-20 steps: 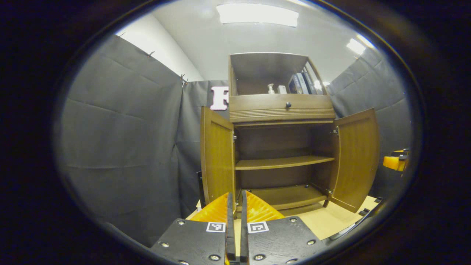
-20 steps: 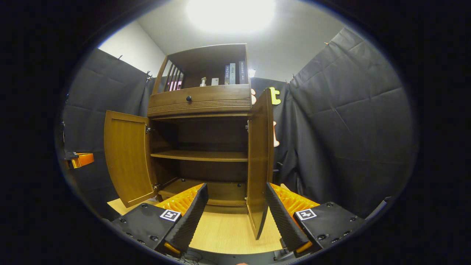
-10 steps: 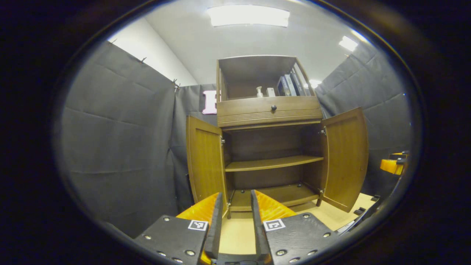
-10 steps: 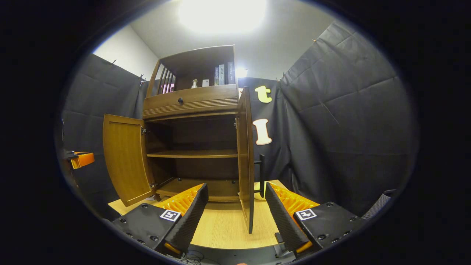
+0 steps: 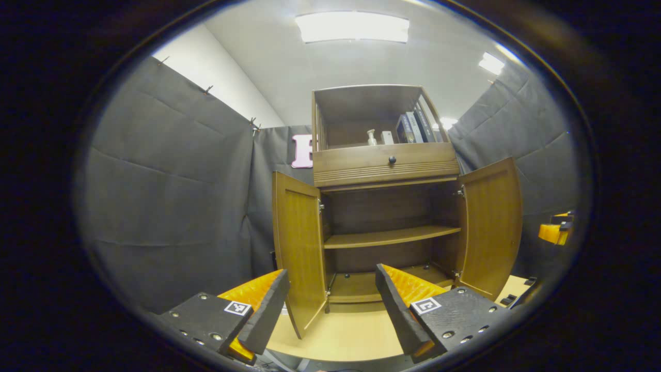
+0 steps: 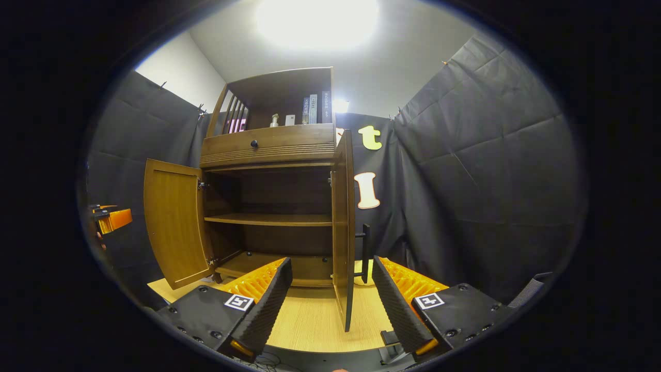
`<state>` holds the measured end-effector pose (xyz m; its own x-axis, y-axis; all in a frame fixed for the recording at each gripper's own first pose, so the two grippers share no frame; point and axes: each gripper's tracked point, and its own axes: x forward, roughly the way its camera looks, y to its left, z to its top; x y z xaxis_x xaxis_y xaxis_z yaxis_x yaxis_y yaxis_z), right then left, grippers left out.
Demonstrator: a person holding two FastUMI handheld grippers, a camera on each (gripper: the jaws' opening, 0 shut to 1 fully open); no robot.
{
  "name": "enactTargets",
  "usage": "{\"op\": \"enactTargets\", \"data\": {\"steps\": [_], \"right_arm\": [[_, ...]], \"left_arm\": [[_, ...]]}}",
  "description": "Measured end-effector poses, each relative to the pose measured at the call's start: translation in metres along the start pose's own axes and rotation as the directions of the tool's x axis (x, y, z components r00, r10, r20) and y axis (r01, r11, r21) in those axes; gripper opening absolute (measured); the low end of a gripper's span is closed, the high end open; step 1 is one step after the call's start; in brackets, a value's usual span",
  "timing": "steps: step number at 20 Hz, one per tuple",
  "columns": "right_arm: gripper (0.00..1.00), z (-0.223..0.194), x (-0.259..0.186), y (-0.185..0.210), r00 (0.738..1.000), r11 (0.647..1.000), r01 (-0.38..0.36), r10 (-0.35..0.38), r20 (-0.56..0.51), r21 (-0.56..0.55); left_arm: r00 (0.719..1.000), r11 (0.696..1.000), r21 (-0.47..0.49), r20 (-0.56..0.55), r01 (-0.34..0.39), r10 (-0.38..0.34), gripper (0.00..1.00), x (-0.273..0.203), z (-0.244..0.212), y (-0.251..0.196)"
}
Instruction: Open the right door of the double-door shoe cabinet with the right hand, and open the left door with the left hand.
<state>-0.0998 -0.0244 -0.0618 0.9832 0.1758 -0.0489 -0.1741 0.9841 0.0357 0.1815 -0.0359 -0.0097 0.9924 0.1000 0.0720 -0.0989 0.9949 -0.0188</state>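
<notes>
Here we have the left tool (image 5: 330, 305) spread wide, its fingers (image 5: 395, 307) holding nothing, with the free edge of the left door (image 5: 299, 248) standing between them a little farther off. In the right gripper view the right tool (image 6: 330, 305) is likewise spread and holding nothing, and the right door (image 6: 343, 227) stands edge-on between its fingers (image 6: 395, 307), apart from both. That door's dark handle (image 6: 364, 253) shows on its outer face.

Both doors are swung open from the shoe cabinet (image 5: 384, 165), which rests on a pale wooden floor (image 5: 346, 336). Inside we see a middle shelf (image 5: 390, 237) and a bottom board (image 5: 361, 287). Above the doors runs a drawer (image 5: 384, 163) with a round dark knob (image 5: 392, 159). On top, in the open compartment, stand a small bottle (image 5: 371, 137) and some books (image 5: 415, 126).

At the right edge of the left gripper view we glimpse the other tool's orange body, well apart from the cabinet.
</notes>
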Motion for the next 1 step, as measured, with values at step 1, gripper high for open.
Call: {"op": "enactTargets", "data": {"steps": [1], "right_arm": [[0.98,0.0009,-0.0006,0.0009,1.0,1.0,0.0,0.0,0.001,-0.002]], "left_arm": [[1.0,1.0,0.0,0.002,-0.002,0.002,0.4,0.0012,0.0004,0.001]]}}
